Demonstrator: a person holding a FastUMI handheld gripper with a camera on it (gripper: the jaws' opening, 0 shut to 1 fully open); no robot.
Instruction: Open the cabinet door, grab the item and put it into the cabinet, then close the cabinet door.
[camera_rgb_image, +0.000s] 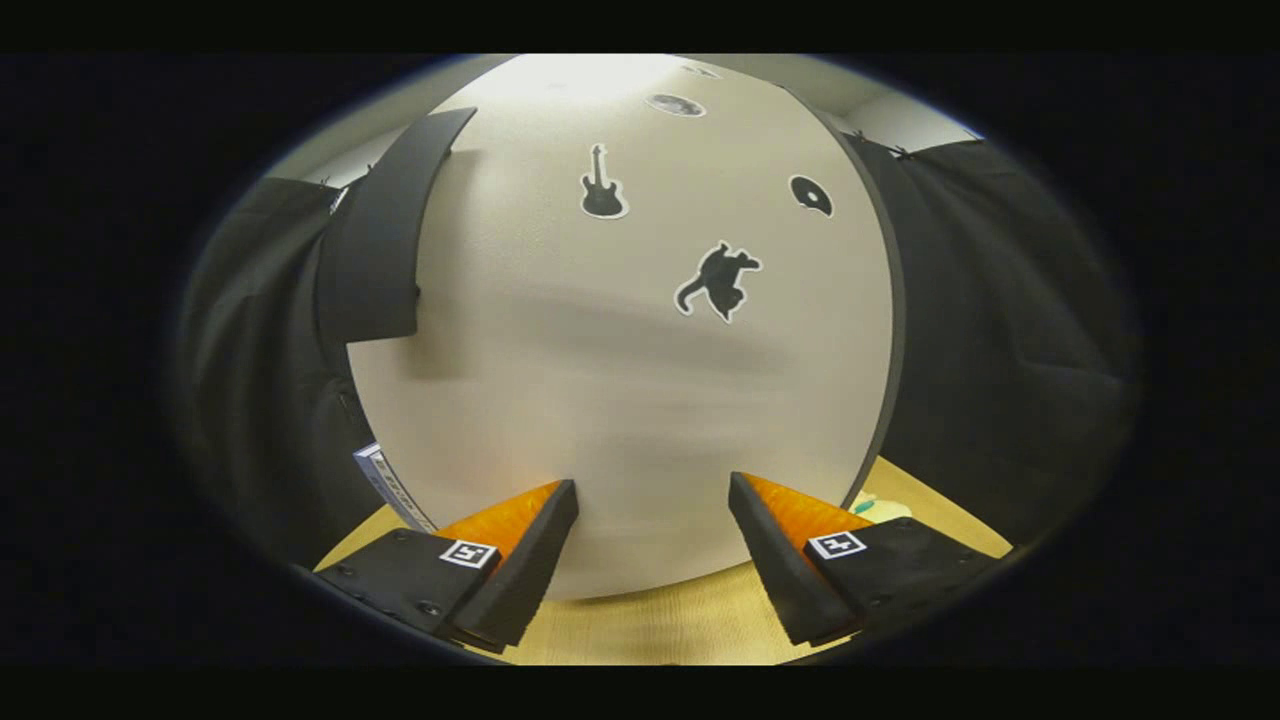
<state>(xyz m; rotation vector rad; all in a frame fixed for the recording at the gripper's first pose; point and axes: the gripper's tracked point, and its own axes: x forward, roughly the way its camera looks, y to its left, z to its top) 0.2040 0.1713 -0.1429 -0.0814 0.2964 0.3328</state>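
Wooden tabletop (650, 625), black cloth wall (1000, 330), small pale object (885, 508) on table

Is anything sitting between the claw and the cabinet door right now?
Nothing visible does. The claw is open, its fingers spread with only bare air between them, and the pale cabinet door with its cat sticker stands just ahead. The dark handle lies up beyond the left finger, also unobstructed.
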